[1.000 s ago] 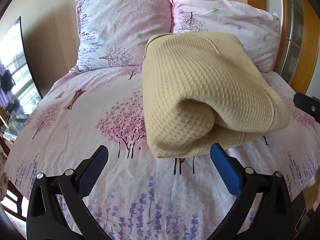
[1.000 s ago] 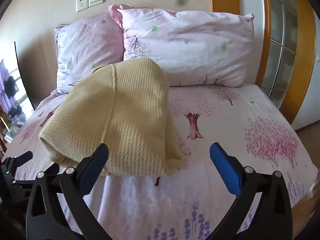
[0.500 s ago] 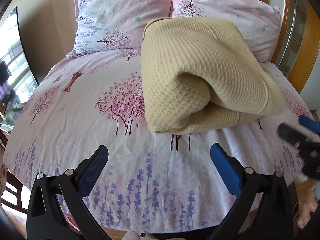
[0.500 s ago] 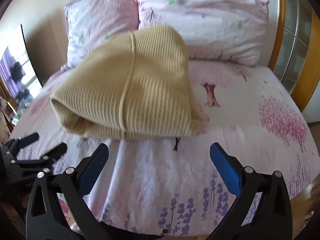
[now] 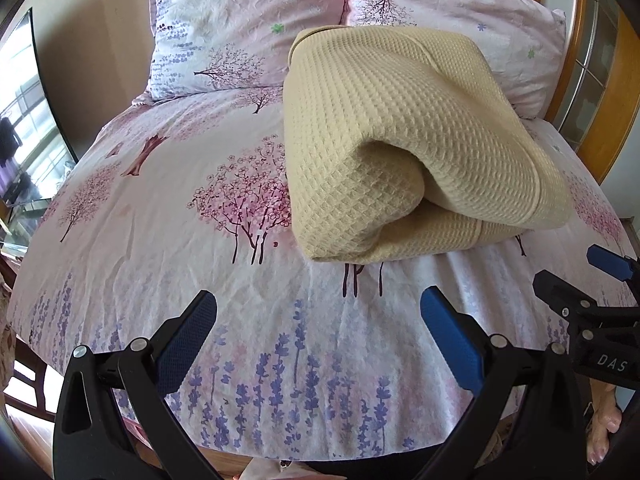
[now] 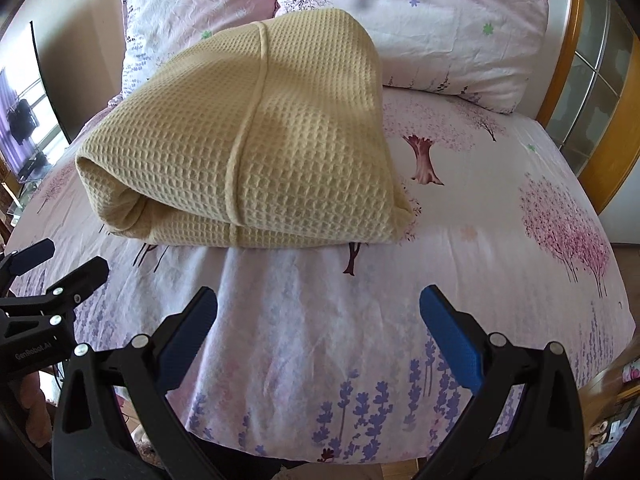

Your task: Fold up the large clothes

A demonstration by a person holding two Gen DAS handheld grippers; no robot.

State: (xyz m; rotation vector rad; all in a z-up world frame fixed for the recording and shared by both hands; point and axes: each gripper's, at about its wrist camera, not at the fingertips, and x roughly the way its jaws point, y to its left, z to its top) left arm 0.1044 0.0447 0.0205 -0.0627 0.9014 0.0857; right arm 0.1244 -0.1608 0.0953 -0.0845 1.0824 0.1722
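Note:
A beige waffle-knit garment lies folded into a thick bundle on the flowered bed sheet; it also shows in the right wrist view. My left gripper is open and empty, held over the foot of the bed short of the bundle. My right gripper is open and empty too, near the bed's foot edge. The right gripper shows at the right edge of the left wrist view. The left gripper shows at the left edge of the right wrist view.
Two flowered pillows lean at the head of the bed. A wooden frame with glass panes stands on the right. A dark screen and a window are on the left.
Both grippers have drawn back from the folded garment toward the foot of the bed. The bundle lies as it did. Each gripper now shows in the other's view.

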